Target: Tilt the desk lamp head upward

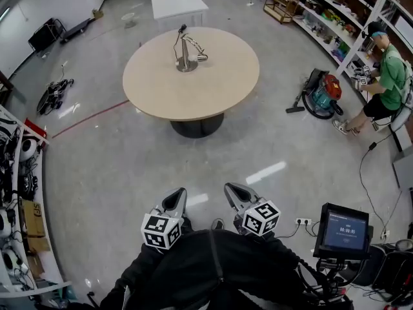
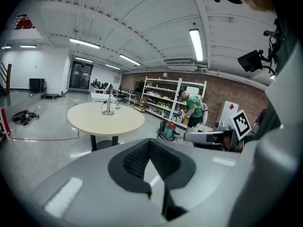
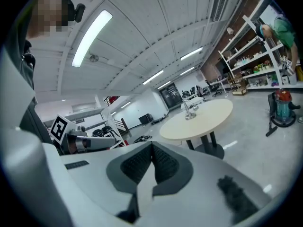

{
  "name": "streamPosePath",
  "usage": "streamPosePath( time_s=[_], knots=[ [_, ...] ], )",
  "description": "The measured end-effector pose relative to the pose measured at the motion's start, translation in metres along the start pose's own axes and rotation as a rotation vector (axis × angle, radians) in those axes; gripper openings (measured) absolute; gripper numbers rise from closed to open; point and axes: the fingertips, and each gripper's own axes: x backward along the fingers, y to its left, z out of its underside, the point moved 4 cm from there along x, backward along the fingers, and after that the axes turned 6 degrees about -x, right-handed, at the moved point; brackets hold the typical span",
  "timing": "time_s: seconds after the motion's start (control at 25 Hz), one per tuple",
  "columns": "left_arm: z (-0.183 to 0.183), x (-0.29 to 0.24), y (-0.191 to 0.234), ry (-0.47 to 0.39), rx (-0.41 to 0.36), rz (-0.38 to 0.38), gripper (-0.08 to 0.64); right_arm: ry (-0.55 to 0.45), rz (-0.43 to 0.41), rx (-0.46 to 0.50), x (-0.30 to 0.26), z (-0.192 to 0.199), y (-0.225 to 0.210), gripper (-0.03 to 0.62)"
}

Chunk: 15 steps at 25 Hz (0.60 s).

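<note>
A silver desk lamp (image 1: 186, 50) stands on a round beige table (image 1: 213, 82) far ahead of me; its head droops toward the right. The lamp (image 2: 108, 103) is small in the left gripper view and the same lamp (image 3: 190, 110) is tiny in the right gripper view. My left gripper (image 1: 175, 199) and right gripper (image 1: 236, 194) are held close to my body, well short of the table, both shut with nothing between the jaws. The left gripper (image 2: 149, 148) and right gripper (image 3: 152, 151) each show closed black pads.
A person in a green shirt (image 1: 387, 76) crouches by shelves (image 1: 335, 18) at right, with a vacuum cleaner (image 1: 322, 95) beside them. A monitor on a stand (image 1: 342, 232) is at my lower right. Shelving with gear (image 1: 19, 192) lines the left. A white table (image 1: 179, 6) stands behind the round one.
</note>
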Motion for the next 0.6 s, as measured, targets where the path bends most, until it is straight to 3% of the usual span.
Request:
streamPosePath(
  time_s=[0.2, 0.4, 0.6],
  knots=[
    [-0.012, -0.016, 0.017, 0.019, -0.006, 0.054, 0.006, -0.017, 0.053, -0.02, -0.011, -0.009, -0.003, -0.008],
    [-0.025, -0.085, 0.031, 0.016, -0.011, 0.129, 0.006, -0.035, 0.132, -0.012, -0.03, -0.032, -0.054, -0.008],
    [-0.041, -0.115, 0.083, -0.002, 0.002, 0.188, 0.006, -0.036, 0.196, -0.004, -0.078, -0.051, -0.064, -0.008]
  ],
)
